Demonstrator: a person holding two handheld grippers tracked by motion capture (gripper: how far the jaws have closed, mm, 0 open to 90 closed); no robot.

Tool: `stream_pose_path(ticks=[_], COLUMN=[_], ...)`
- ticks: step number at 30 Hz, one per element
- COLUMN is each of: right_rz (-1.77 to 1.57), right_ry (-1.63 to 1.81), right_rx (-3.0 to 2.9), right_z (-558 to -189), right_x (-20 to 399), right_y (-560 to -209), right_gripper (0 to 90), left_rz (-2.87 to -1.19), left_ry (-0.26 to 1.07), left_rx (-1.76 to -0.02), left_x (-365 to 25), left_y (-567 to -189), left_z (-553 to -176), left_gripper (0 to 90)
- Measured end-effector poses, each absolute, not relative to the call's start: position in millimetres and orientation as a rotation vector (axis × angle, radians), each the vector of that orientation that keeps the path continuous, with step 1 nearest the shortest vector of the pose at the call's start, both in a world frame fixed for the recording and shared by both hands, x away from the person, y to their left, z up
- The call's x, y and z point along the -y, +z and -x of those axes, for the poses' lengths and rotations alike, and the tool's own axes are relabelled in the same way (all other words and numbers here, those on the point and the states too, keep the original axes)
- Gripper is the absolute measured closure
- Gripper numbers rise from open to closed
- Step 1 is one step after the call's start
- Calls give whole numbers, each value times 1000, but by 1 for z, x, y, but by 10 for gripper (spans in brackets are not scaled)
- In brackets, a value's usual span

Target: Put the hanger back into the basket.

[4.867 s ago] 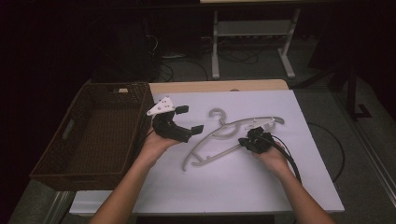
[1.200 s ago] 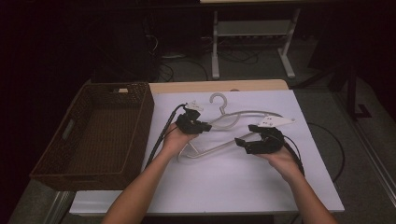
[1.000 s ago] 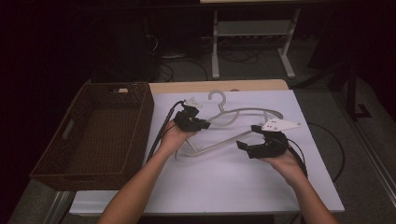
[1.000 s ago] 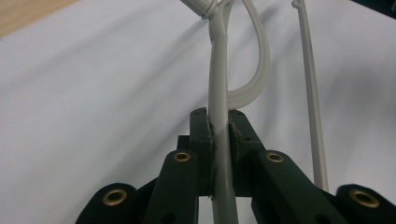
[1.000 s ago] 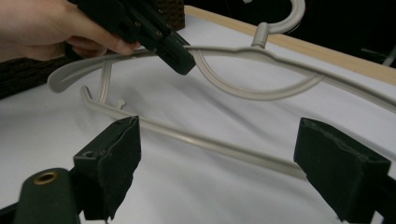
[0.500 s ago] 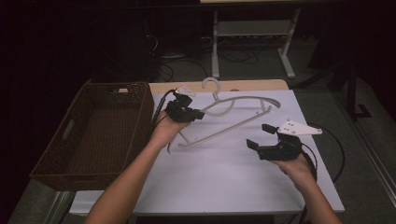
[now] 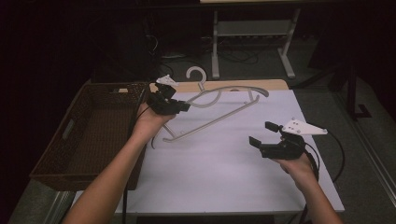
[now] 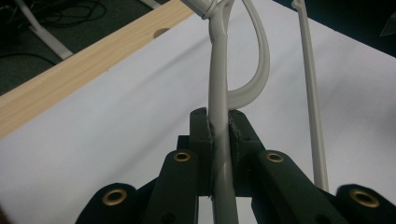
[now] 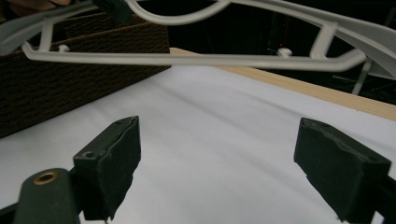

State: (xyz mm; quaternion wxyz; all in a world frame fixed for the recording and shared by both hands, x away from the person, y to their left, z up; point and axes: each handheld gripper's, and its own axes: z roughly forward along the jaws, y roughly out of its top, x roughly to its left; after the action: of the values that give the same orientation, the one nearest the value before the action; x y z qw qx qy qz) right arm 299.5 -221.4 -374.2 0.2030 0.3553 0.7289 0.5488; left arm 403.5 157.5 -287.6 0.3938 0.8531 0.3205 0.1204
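L gripper (image 7: 180, 106) jaws clamped on hanger (image 7: 219, 109) arm, prob. lifted off surface (image 7: 224, 177); long axis runs far-right. Basket (image 7: 88, 135) just left. R gripper (image 7: 264, 137) jaws apart, empty, near right.

Dim room, grey floor (image 7: 261, 60), metal stand (image 7: 252, 32), cables (image 7: 175, 51)

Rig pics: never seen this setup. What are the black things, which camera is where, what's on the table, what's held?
No robot here: a person holds hand-operated tongs in each hand. The high view looks down from above; the two other views come from cameras riding on each pair of tongs, looking along the jaws. On the table lies a white sheet, with a wicker basket at its left. The left tongs are shut on a grey hanger, lifted above the sheet. The right tongs are open, holding nothing.
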Motion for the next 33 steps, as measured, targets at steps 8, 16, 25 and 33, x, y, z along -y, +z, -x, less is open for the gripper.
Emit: stream_pose_path(ticks=[8,16,25,33], right_rz=[-1010,-1008,-1020,-1018], right_ry=[1526,1522,1519,1522], right_rx=[-2030,-2031,-2028,-2031], right_z=[-300,-301,-301,-301], right_x=[223,223,222,222], right_y=[-374,-375,-376,-376], right_gripper=[138,138,138,138], left_rz=[-2139,-2105,-2077,-2056], left_ry=[346,374,431,469], left_rx=[-841,-895,-969,-1047], left_x=[-185,-221,-270,-311], left_y=[-270,-261,-253,-253], left_z=[-397,-392,-383,-373], left_gripper=[831,831,831,830])
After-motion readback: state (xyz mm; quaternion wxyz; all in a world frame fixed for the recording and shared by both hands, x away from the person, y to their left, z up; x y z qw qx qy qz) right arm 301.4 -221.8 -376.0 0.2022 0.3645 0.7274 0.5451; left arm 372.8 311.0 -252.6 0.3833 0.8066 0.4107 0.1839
